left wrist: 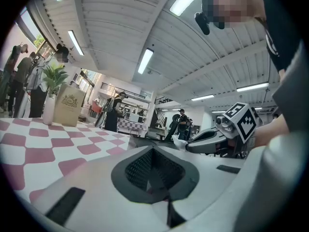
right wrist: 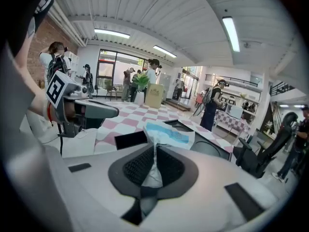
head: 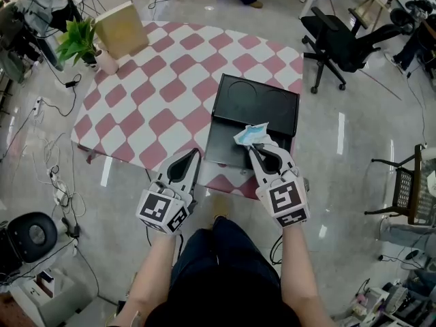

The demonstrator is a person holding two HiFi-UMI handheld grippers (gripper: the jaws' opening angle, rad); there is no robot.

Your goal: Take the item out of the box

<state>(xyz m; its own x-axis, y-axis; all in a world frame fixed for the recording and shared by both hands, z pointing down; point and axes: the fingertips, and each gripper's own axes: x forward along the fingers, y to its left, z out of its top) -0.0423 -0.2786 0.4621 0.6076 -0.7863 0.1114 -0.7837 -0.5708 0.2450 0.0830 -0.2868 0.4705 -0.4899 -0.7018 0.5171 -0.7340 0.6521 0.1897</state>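
The checkered surface [head: 170, 87] fills the upper left of the head view, and the black box [head: 255, 104] sits at centre. Below it, the left tool [head: 195, 154] is closed and empty. The right tool [head: 253, 147] is clenched on the white-and-blue packet [head: 251, 135] over the box's near edge. The packet seems out of the box but is not yet set down.

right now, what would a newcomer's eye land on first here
The white-and-blue packet pinched in the right gripper, over the near part of the open black box. Then the pink-and-white checkered table, with a green plant and a tan bag at its far left corner.
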